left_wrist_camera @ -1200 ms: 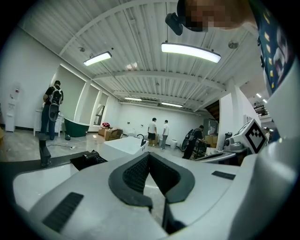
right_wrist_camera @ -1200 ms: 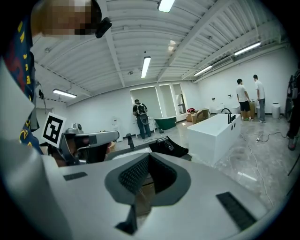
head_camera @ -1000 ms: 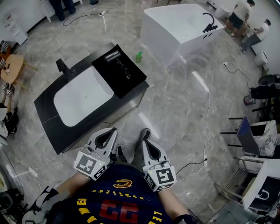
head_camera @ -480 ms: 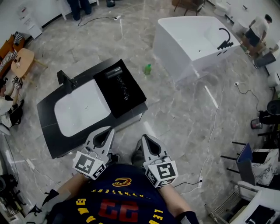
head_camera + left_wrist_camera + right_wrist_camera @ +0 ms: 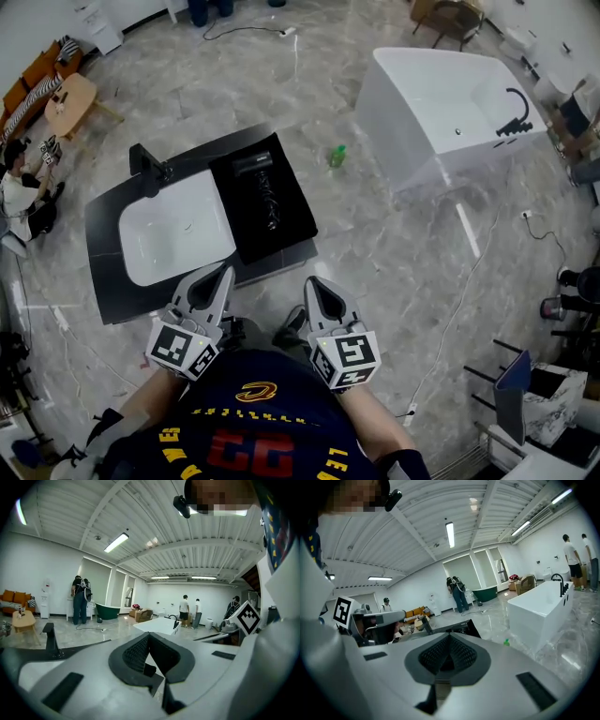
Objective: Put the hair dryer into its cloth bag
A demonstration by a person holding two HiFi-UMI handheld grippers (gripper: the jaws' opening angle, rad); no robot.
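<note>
1. A big open hall, fitted out like a bathroom showroom or test studio rather than a home
2. A freestanding white bathtub (image 5: pixel 441 103) with a black tap stands alone in the middle of the grey marble-look floor (image 5: pixel 394 272)
3. Close by, a white washbasin (image 5: pixel 173 234) is set in a black desk (image 5: pixel 101 272), against no wall
4. A dark green tub (image 5: pixel 107 611) stands at the far wall
5. The ribbed white ceiling (image 5: pixel 154 531) carries strip lights (image 5: pixel 116 542)
6. A loose cable (image 5: pixel 87 628) crosses the floor, several people (image 5: pixel 185 610) stand about, and an orange sofa (image 5: pixel 14 597) sits at one side
</note>
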